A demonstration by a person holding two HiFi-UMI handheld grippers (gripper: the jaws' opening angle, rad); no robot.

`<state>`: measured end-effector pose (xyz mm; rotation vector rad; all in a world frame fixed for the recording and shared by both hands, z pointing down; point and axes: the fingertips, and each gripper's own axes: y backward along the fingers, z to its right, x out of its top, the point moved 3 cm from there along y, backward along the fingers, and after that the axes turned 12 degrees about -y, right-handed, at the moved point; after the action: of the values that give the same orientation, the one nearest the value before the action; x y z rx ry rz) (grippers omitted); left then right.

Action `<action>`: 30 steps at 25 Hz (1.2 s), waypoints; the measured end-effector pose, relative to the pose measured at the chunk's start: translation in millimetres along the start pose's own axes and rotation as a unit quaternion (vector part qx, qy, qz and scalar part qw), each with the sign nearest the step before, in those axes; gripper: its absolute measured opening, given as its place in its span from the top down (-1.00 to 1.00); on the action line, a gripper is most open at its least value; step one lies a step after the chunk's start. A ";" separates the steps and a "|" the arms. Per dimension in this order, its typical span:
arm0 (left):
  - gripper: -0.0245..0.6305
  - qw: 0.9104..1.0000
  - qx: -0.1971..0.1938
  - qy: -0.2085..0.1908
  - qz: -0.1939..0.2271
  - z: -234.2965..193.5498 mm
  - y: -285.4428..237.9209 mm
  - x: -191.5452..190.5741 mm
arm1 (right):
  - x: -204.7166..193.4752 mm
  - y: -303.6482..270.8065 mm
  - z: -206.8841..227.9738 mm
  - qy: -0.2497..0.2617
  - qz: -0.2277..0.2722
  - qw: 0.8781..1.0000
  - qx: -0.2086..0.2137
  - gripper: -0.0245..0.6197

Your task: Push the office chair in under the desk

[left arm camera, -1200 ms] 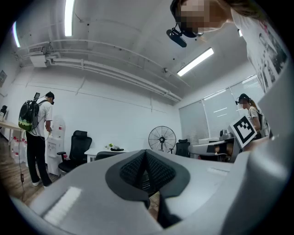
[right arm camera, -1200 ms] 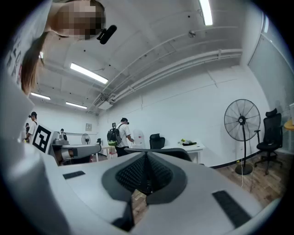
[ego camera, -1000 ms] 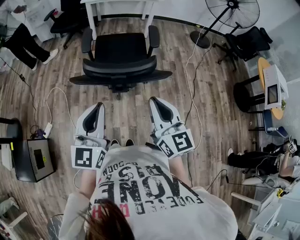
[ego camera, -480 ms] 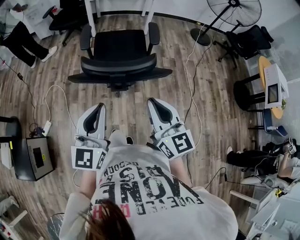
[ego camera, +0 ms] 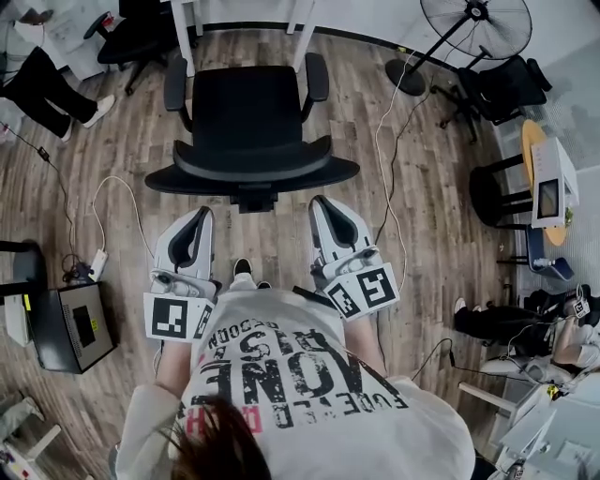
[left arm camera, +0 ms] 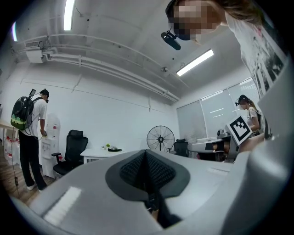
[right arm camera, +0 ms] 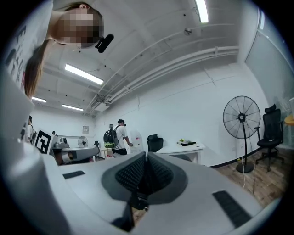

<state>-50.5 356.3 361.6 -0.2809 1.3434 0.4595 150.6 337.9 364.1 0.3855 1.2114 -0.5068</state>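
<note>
Plainly, the chair (ego camera: 248, 112) stands on the wooden floor (ego camera: 422, 187) with its seat facing the white surface (ego camera: 185, 37) at the top of the head view and its curved backrest toward the person. The seat's front edge is about level with the surface's legs, and the rest of the chair stands out from under it.

The left gripper (ego camera: 200, 214) and right gripper (ego camera: 323, 201) are held side by side, pointing at the backrest from just behind it. Whether either tip touches it I cannot tell.

In the left gripper view the fingers (left arm camera: 133, 170) are pressed together with nothing between them. In the right gripper view the fingers (right arm camera: 131, 172) are likewise closed and empty.

Both gripper views show a small green thing and a dark thing lying on the surface, too small to name.

A second chair (ego camera: 141, 37) sits near the surface's left leg, and a fan (ego camera: 469, 23) stands to the right. A white cable (ego camera: 384, 169) trails over the floor, and a power strip (ego camera: 97, 258) lies near a black box (ego camera: 70, 323) at the left.
</note>
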 end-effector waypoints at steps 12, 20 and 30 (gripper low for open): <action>0.89 0.999 -0.029 0.017 -0.022 -35.6 -17.0 -25.8 | -15.6 -22.6 9.7 0.003 -0.019 0.998 -0.064 0.85; 0.89 0.999 -0.016 0.017 -0.033 -44.2 -20.1 -31.2 | -16.9 -31.2 18.0 0.001 -0.026 0.998 -0.061 0.85; 0.89 0.999 0.007 0.007 -0.036 -37.5 -31.4 -25.0 | -5.3 -39.1 40.3 0.013 -0.032 0.999 -0.030 0.85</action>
<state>-72.1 307.9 376.0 -0.3203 1.3446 0.3888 158.7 284.8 381.1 0.3040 1.2636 -0.5204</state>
